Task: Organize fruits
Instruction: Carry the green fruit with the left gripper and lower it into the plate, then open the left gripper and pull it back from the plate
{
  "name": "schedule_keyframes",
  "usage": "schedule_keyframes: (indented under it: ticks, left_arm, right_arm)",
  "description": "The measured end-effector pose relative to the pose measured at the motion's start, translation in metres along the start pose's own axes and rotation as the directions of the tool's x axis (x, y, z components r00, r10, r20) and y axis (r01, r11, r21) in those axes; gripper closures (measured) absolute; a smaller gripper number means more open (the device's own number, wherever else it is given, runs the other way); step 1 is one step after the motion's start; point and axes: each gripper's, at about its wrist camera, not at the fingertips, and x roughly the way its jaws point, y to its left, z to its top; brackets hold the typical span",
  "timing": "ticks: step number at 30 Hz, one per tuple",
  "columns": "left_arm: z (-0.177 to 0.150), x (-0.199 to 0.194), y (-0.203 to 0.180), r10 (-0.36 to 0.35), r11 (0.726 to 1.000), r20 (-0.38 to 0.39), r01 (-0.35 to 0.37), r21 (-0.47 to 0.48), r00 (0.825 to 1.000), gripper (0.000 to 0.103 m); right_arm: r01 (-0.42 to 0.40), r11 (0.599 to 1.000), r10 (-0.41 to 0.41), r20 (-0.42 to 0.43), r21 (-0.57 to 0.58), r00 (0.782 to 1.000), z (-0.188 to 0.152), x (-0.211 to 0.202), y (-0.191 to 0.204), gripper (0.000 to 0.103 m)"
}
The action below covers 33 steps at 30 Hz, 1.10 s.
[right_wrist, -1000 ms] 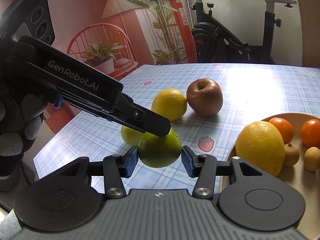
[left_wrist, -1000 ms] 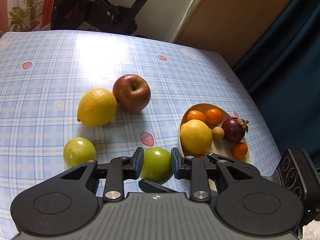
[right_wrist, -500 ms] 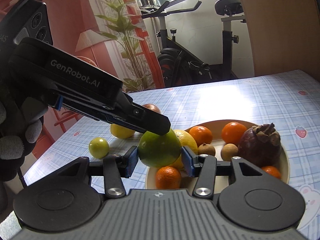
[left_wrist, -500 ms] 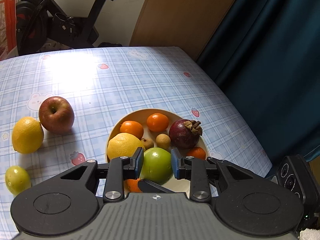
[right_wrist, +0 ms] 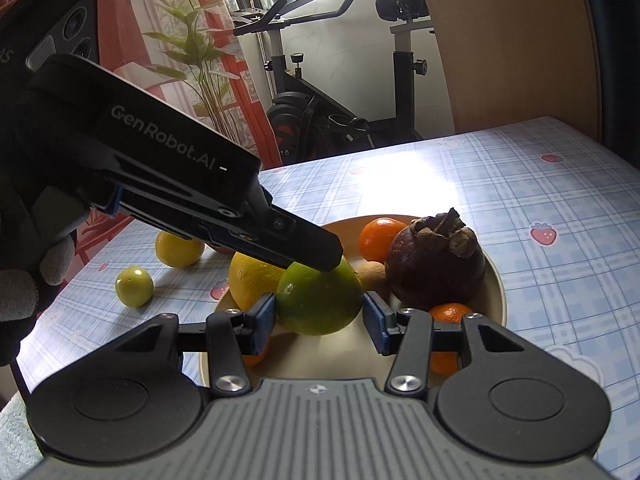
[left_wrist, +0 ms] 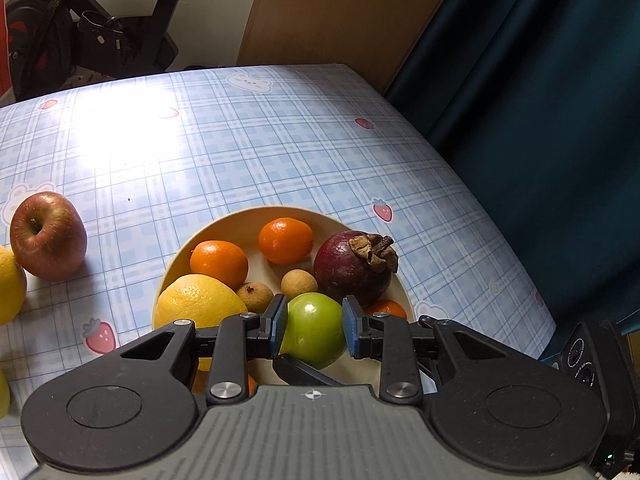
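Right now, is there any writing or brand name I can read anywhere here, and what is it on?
"GenRobot.AI": white letters on the side of the left gripper, in the right wrist view.
"AS": the end of a cut-off word at that view's left edge.
Nothing else readable; the tablecloth has only strawberry and bunny pictures.

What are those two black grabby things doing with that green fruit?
A person is sorting fruit with a grabber in each hand. Both the left gripper and the right gripper are clamped on the same green fruit, holding it just over the plate. The plate already holds a lemon, small oranges and a dark purple mangosteen. A red apple sits on the checked tablecloth, not yet moved.
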Motion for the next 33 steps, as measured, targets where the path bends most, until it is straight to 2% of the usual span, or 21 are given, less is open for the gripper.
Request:
schedule_keyframes:
  ticks: [12,18,30,33]
  left_arm:
    - [0.003,0.003,0.011,0.003,0.998,0.019,-0.002,-0.060,1.000,0.070]
    - [0.001,-0.001,0.008,0.038,0.998,0.047,-0.035,-0.049,0.998,0.070]
    - [0.001,-0.020,0.017,0.050,0.996,0.104,-0.043,-0.074,0.993,0.070]
    - [0.000,-0.026,0.023,0.060,0.995,0.120,-0.049,-0.091,0.991,0.070]
  right_arm:
    - [0.045,0.995,-0.044,0.018,-0.092,0.999,-0.002,0.016,0.006,0.053]
    - [0.047,0.994,-0.044,0.030,-0.098,0.999,-0.003,0.016,0.007,0.051]
    - [0.039,0.995,-0.036,0.038,-0.092,0.999,-0.006,0.012,0.007,0.051]
    - [0.036,0.995,-0.030,0.062,-0.097,0.998,-0.007,0.008,0.007,0.051]
